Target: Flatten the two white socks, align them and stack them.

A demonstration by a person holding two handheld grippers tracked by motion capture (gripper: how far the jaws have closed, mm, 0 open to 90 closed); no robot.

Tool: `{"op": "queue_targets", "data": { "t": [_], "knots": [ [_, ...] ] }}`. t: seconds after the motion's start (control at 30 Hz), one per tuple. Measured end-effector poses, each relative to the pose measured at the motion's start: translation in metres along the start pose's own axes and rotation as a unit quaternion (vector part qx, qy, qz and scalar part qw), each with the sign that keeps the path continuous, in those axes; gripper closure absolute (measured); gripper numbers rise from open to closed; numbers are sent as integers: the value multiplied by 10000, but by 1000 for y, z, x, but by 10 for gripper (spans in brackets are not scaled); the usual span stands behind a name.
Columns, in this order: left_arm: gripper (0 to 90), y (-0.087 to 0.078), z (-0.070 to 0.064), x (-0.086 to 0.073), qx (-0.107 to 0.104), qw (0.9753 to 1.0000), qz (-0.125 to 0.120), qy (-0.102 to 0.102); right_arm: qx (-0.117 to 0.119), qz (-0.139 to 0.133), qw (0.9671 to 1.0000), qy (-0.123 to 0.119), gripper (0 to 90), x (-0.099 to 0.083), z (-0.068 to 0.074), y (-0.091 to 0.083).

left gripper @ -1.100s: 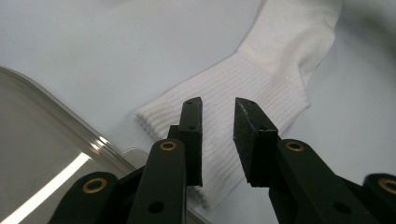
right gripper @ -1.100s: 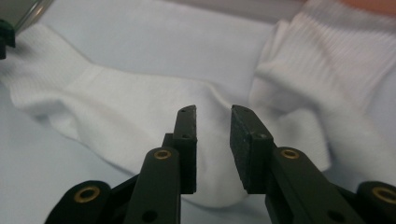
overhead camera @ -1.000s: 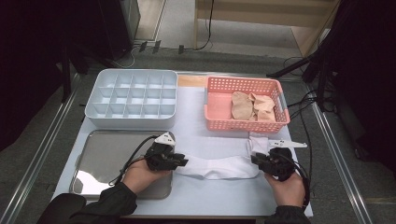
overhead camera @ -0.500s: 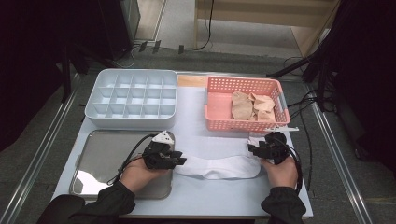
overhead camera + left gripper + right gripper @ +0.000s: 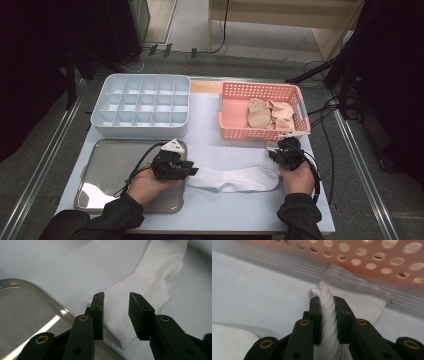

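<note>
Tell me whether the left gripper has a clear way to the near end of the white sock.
Probably yes. The left gripper is open with its jaws either side of the white sock end, which lies flat beside the metal tray; nothing lies between.

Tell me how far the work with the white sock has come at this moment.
Looks early to midway. Done: the right gripper has its jaws shut on one end of the white sock, beside the pink basket. In hand: the left gripper holds its jaws open over the other end, near the metal tray. Left: closing on that end; the compartment box looks empty, and tan socks wait in the basket.
</note>
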State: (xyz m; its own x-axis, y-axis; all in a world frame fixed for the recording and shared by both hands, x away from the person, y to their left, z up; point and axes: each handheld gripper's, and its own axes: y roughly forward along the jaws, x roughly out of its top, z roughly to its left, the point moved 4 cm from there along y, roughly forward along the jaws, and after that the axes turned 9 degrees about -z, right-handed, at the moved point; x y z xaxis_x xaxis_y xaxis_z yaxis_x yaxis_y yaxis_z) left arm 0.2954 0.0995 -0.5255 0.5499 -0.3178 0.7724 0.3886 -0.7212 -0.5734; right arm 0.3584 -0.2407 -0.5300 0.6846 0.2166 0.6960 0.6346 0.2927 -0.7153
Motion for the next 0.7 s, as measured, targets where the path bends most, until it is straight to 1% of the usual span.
{"op": "queue_targets", "data": {
  "t": [0.03,0.1,0.13,0.17,0.23,0.37,0.5,0.57,0.63,0.67,0.7],
  "knots": [
    [670,-1,1,0,15,10000,5,-3,47,-71,10000,25,800,2,-1,-3],
    [670,-2,2,1,28,10000,-40,-10,139,-192,9997,-7,801,7,0,-9],
    [670,-2,3,1,40,10000,-55,-28,254,-315,9992,-34,802,11,2,-13],
    [670,-3,4,1,65,10000,-51,-27,343,-395,9986,-11,802,14,4,-16],
    [670,-4,5,2,63,9999,-79,-53,492,-475,9976,-52,802,19,10,-19],
    [670,-6,5,2,98,9999,-111,-40,806,-569,9948,-250,802,27,29,-22],
    [670,-9,7,2,134,9998,-135,-46,1053,-607,9920,-352,802,36,46,-20],
    [667,-11,8,2,161,9997,-160,-74,1186,-637,9900,-417,802,41,55,-19],
    [662,-14,11,2,208,9995,-192,-108,1288,-633,9881,-550,802,46,65,-18],
    [662,-15,12,2,214,9995,-191,-114,1370,-634,9865,-630,801,49,72,-17],
    [661,-16,13,2,234,9995,-191,-137,1421,-629,9856,-662,801,51,76,-16]
  ]
}}
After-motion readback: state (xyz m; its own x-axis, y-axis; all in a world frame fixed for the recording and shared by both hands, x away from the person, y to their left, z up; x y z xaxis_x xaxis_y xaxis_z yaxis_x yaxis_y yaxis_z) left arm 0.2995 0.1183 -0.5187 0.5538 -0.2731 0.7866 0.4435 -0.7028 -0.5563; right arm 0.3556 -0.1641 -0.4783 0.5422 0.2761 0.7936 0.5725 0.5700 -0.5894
